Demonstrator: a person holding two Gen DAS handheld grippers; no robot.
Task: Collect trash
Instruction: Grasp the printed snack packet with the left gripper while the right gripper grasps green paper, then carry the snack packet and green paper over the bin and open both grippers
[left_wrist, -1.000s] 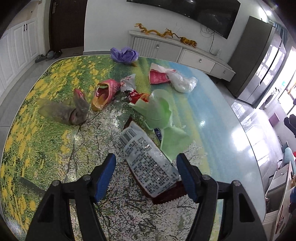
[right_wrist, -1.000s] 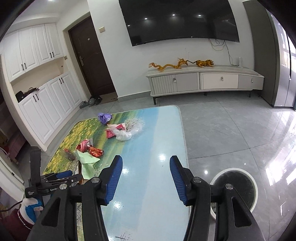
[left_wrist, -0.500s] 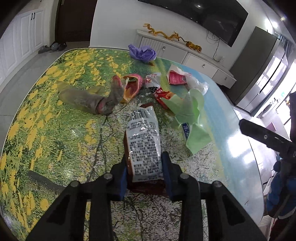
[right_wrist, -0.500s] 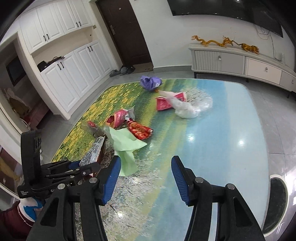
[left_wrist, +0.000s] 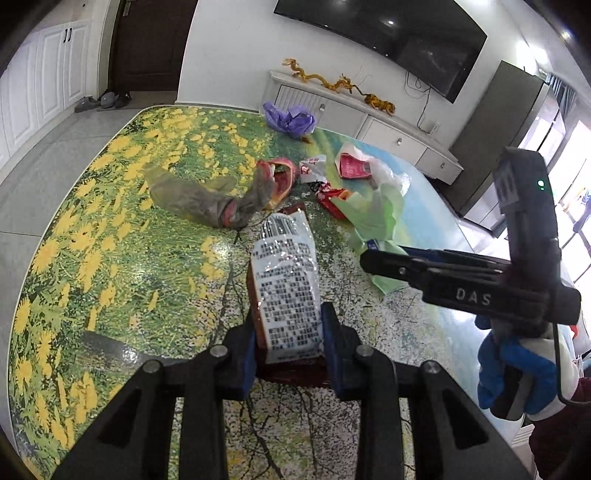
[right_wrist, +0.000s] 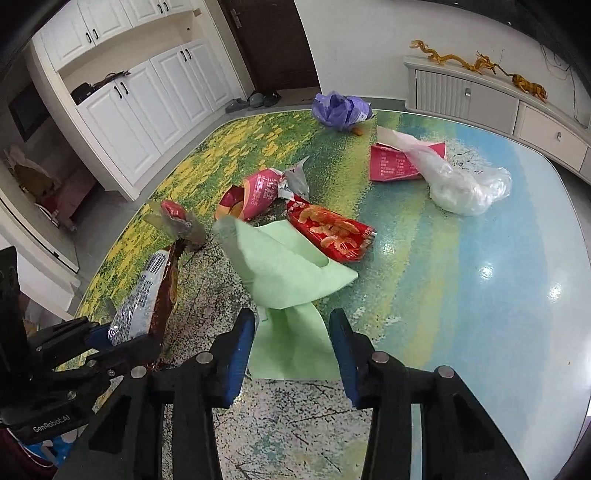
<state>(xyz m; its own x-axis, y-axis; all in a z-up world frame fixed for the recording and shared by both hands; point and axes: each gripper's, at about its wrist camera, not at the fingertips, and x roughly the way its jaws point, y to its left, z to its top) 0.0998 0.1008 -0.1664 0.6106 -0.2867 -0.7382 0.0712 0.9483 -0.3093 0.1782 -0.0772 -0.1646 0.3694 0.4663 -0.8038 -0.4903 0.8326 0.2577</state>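
At the bottom centre of each wrist view, our left gripper pinches a brown snack packet, our right gripper's just-narrowed jaws flank a green bag without clearly pressing it, and more wrappers litter the flowered table beyond.

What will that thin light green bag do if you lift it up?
The thin light green bag will probably flop and dangle, since it already lies creased and folded on the painted table. It looks very light, being flat and empty-looking. It may slide between the right gripper fingers, which sit either side.
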